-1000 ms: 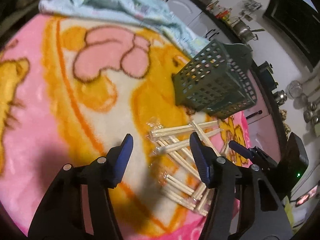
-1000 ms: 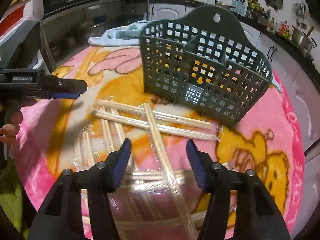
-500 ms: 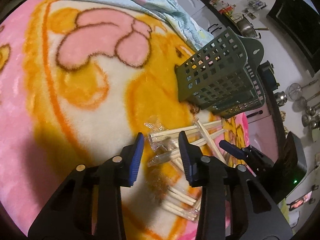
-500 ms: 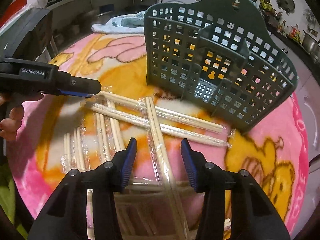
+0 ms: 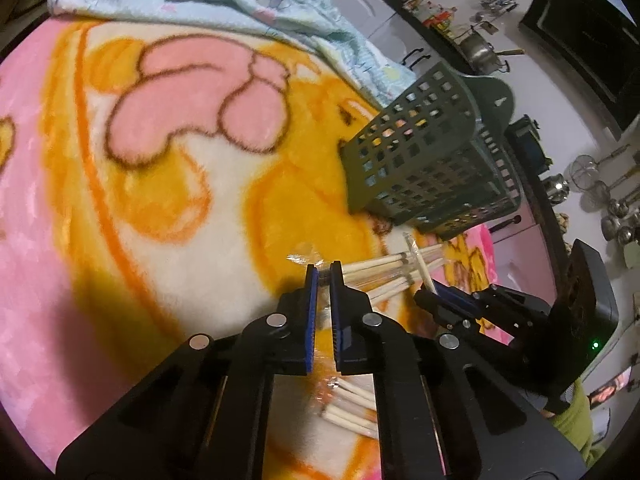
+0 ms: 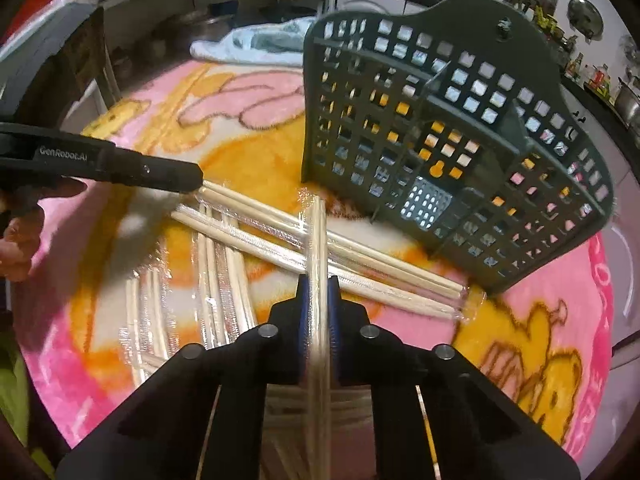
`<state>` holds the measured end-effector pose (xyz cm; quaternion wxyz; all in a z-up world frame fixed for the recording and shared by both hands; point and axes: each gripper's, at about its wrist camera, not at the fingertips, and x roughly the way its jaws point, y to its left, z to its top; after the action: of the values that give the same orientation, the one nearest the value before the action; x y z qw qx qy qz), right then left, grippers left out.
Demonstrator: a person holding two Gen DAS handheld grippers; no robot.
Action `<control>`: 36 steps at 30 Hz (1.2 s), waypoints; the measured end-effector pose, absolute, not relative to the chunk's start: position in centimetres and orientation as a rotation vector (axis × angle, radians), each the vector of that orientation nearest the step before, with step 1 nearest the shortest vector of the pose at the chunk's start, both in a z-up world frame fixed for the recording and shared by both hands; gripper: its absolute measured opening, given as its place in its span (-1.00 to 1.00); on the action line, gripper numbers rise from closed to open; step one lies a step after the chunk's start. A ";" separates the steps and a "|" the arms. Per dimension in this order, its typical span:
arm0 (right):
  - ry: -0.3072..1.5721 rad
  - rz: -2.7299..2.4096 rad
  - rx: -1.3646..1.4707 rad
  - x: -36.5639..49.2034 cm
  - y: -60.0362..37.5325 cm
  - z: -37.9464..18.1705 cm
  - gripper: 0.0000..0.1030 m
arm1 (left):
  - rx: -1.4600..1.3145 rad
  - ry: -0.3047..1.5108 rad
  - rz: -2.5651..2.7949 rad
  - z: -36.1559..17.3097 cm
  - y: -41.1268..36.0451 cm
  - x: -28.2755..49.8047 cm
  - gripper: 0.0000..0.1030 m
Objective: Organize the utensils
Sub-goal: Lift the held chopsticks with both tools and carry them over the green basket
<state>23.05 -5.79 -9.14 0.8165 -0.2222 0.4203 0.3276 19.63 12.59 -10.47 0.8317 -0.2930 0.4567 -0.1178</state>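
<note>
Several plastic-wrapped pairs of wooden chopsticks (image 6: 216,280) lie crossed on a pink and yellow blanket (image 6: 540,340). My right gripper (image 6: 319,284) is closing its jaws, and the pads press on one wrapped pair (image 6: 318,232) that points away toward the dark green slotted basket (image 6: 440,120). My left gripper (image 5: 323,274) is shut on the wrapper end of another pair (image 5: 380,268). In the right wrist view the left gripper (image 6: 196,182) comes in from the left. The basket (image 5: 420,168) lies tipped on the blanket, its open top toward the right gripper (image 5: 434,292).
A crumpled light blue towel (image 5: 240,0) lies at the blanket's far edge. Kitchen counters with pots (image 5: 480,50) run behind the basket. A person's hand (image 6: 20,240) holds the left gripper. More wrapped chopsticks (image 5: 352,412) lie under the left gripper.
Both grippers went from wide open to closed, the left on a wrapper end, the right on a chopstick pair. The right one moved closer to the basket and lower.
</note>
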 end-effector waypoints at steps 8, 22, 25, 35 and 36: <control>0.820 0.712 -0.331 22.0 -8.7 -6.2 -0.89 | -0.546 0.867 -0.292 -6.6 11.4 18.6 -0.96; 0.776 0.730 -0.275 19.9 -9.8 -5.1 -0.89 | -0.449 0.848 -0.290 -5.2 11.3 17.7 -0.97; 0.756 0.731 -0.260 19.6 -9.9 -4.3 -0.89 | -0.454 0.825 -0.294 -4.8 11.9 17.3 -0.97; 0.629 0.718 -0.171 18.4 -11.2 -0.4 -0.89 | -0.402 0.766 -0.321 -1.8 11.8 15.7 -0.98; 0.609 0.714 -0.159 18.2 -11.6 0.2 -0.89 | -0.386 0.752 -0.336 -1.0 11.3 15.5 -0.98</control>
<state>18.19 -11.58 0.24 0.8889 -0.0767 0.2932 0.3435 15.50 11.26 -0.99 0.8984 -0.1866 0.3631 -0.1622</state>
